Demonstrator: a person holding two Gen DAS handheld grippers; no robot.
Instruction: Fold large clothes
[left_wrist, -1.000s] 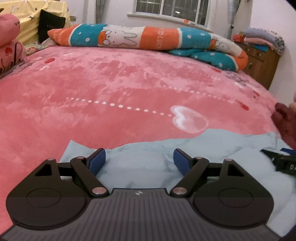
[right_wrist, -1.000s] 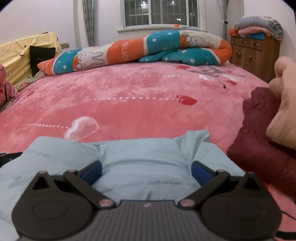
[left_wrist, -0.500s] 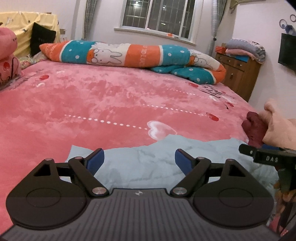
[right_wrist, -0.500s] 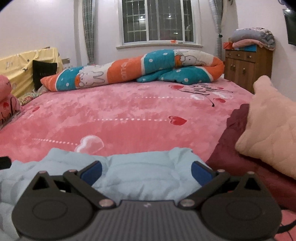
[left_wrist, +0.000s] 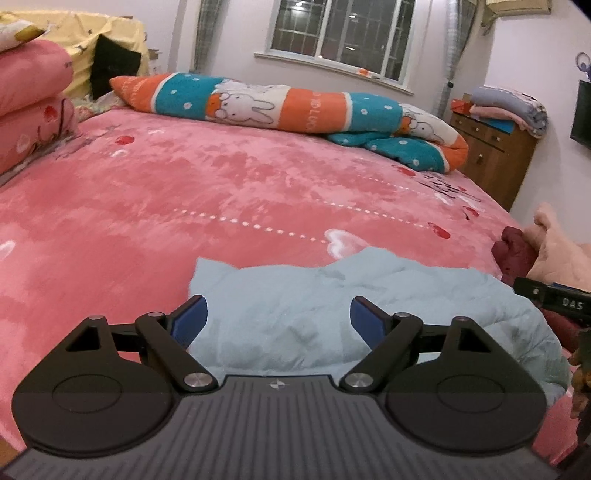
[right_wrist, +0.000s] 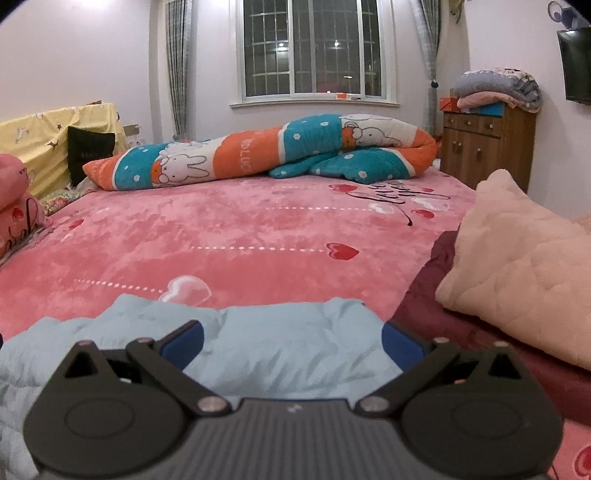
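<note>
Both hand-held grippers hang just over the near edge of the bed, jaws spread wide and nothing between them: the left hand-held gripper (left_wrist: 279, 314) and the right hand-held gripper (right_wrist: 291, 341) each look out across a pale blue garment (left_wrist: 332, 295) lying rumpled on the pink bedspread (left_wrist: 221, 192). To the right of it sits a dark red cloth (right_wrist: 436, 295) with a peach quilted piece (right_wrist: 517, 277) on top, close against the blue one.

That blue garment looks puffy and padded, soft and light, so I'd expect it to sag and billow rather than hold a crease, and its smooth skin may slide between the pads. The far corners, or a firm hem or seam, seem the best places to pinch, one per side, taking a good thick bite of fabric.
</note>
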